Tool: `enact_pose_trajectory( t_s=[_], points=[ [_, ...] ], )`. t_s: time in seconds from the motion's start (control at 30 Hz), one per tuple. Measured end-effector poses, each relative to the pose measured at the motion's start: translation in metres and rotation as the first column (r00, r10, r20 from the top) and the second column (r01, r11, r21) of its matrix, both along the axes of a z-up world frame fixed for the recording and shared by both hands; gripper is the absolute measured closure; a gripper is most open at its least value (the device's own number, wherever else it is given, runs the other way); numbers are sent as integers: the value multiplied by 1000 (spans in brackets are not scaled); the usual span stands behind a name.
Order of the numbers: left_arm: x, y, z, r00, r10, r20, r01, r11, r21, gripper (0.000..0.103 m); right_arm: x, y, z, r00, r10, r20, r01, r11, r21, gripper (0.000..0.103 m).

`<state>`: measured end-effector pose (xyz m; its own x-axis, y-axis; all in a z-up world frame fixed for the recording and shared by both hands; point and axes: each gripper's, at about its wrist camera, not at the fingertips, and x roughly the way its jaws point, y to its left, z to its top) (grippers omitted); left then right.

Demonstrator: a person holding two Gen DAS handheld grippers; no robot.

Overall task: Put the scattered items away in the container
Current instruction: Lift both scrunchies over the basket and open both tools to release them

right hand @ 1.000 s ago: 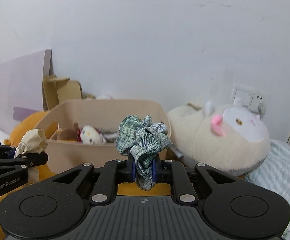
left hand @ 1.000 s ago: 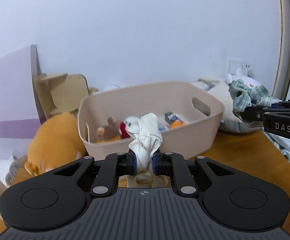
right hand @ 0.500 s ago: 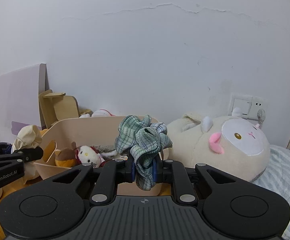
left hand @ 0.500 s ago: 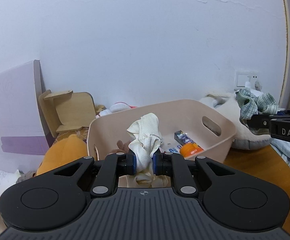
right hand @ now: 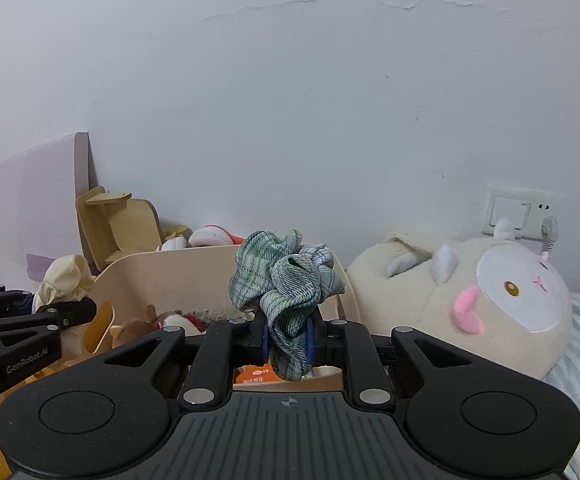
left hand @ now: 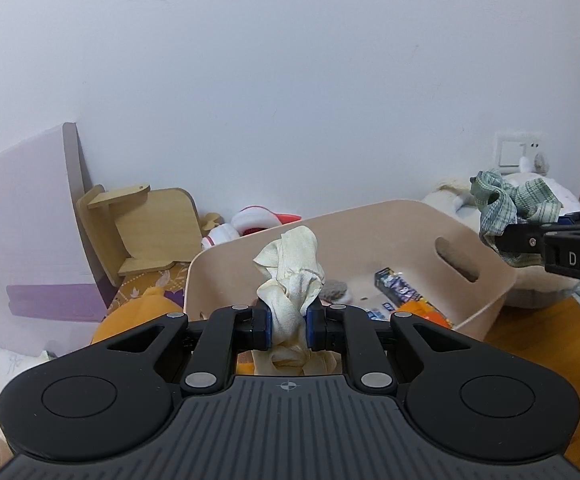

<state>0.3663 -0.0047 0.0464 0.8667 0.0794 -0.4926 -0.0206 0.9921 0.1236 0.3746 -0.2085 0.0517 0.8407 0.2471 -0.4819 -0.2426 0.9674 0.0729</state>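
Gripping cream scrunchie (left hand: 290,280) | green plaid scrunchie (right hand: 286,292) | beige bin (left hand: 369,220)

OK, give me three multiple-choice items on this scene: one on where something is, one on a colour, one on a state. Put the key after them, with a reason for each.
1. Where does the big cream plush with pink cheeks lie relative to the beige bin in the right wrist view?
A. to its right
B. inside it
C. on top of it

2. What colour is the cloth in the right gripper?
A. red
B. green plaid
C. black

3. How does the left gripper stand?
A. jaws wide open and empty
B. jaws shut on the cream cloth
C. jaws shut on a plush toy

Key: 1 A, the plush rests beside the bin's right wall. 2 B, green checked fabric bunches above the jaws. 3 B, cream fabric is pinched between the pads.
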Motion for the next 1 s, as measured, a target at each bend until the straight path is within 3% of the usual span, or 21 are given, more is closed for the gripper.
enact_pose_trajectory(
  t_s=[0.4,0.63,1.0],
  points=[
    [54,8,-16,995,18,-99,-19,1000,-10,88,41,21,-19,998,-7,-56,5,999,-33,87],
    [80,15,-39,978,29,-208,-38,999,-38,87,62,31,-39,994,-8,-107,2,998,-55,87],
    [96,20,-61,963,56,-264,-60,998,-9,83,81,37,-63,983,-5,-185,-11,996,-87,86]
  ],
)
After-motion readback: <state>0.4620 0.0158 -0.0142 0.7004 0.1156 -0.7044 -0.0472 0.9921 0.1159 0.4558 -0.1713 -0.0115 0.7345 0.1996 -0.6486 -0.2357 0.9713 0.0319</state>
